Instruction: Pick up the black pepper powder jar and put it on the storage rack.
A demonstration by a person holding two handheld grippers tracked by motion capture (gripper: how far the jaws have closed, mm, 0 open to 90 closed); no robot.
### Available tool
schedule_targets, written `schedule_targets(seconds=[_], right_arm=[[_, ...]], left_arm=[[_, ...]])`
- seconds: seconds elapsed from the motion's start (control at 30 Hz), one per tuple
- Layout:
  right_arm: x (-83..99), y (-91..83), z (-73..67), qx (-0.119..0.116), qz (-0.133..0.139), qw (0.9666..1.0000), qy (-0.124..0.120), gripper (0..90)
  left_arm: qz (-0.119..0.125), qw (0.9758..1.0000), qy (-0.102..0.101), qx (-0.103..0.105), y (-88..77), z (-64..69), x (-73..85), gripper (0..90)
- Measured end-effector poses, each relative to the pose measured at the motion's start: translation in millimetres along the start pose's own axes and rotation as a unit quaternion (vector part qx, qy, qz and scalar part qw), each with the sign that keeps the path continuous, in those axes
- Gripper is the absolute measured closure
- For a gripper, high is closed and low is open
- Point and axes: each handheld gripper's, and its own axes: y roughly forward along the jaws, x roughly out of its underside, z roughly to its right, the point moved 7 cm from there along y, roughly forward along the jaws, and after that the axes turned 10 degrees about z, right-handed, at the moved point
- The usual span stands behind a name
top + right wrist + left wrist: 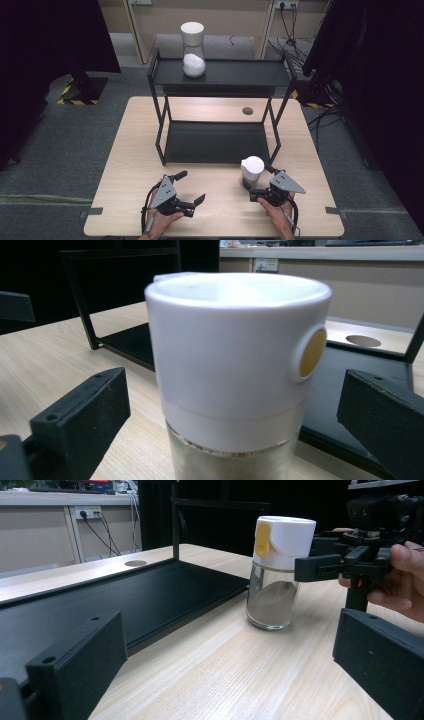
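My right gripper (256, 186) has its jaws spread either side of the upright jar (252, 171), dead ahead at 12 o'clock on the surface (125, 165), probably not touching yet, while the left gripper (192, 187) idles open.

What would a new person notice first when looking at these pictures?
First, the white-capped glass jar on the table, standing between the open fingers of the right gripper. Then the black two-level rack behind it, with a taller jar of white grains on its top shelf.
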Motion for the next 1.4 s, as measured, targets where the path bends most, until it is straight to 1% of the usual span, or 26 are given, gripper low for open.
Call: schedule_targets(seconds=[0.1,0.23,0.53,0.57,0.63,0.77,0.87,0.9,1.03,1.07,1.23,1.4], right_arm=[[1.6,3.2,1.8,-0.003,-0.007,1.0,0.002,4.7],[2.5,5.7,4.0,-0.008,-0.007,0.9999,-0.001,11.1],[3.0,10.6,6.4,-0.018,-0.019,0.9997,-0.005,28.9],[3.3,11.0,7.1,-0.021,-0.018,0.9996,-0.002,29.9],[2.9,11.3,6.2,-0.021,-0.019,0.9996,-0.005,30.3],[1.8,10.3,6.5,-0.021,-0.02,0.9996,-0.002,30.4],[1.4,8.7,6.6,-0.023,-0.016,0.9996,0.009,30.5],[0.7,8.1,6.4,-0.024,-0.012,0.9996,0.009,30.5],[-4.8,6.2,3.5,-0.025,-0.004,0.9997,-0.002,30.5],[-6.0,5.7,2.7,-0.026,-0.003,0.9997,0.0,30.5],[-14.1,4.1,-0.7,-0.033,0.0,0.9994,-0.007,30.6],[-22.5,2.5,-3.1,-0.038,0.001,0.9992,-0.008,30.6]], left_arm=[[-0.001,1.0,-0.001,0.0,-0.1,-0.3,0.2,0.2],[-0.002,1.0,-0.001,-0.001,-0.2,-0.5,0.3,0.2],[-0.002,1.0,-0.002,-0.001,-0.1,-0.7,0.8,0.2],[-0.002,1.0,-0.001,-0.001,-0.2,-0.7,0.8,0.1],[-0.001,1.0,-0.001,-0.002,-0.4,-0.8,0.7,0.2],[-0.002,1.0,-0.002,-0.002,-0.4,-1.0,0.7,0.2],[-0.001,1.0,-0.002,-0.002,-0.5,-1.0,0.7,0.2],[-0.001,1.0,-0.002,-0.002,-0.6,-1.0,0.7,0.2],[-0.002,1.0,-0.002,-0.002,-0.4,-0.8,1.0,0.2],[-0.002,1.0,-0.002,-0.002,-0.4,-0.7,1.0,0.2],[-0.002,1.0,-0.002,-0.003,-0.5,-1.1,1.0,0.2],[-0.002,1.0,-0.002,-0.003,-0.3,-1.1,1.3,0.2]])
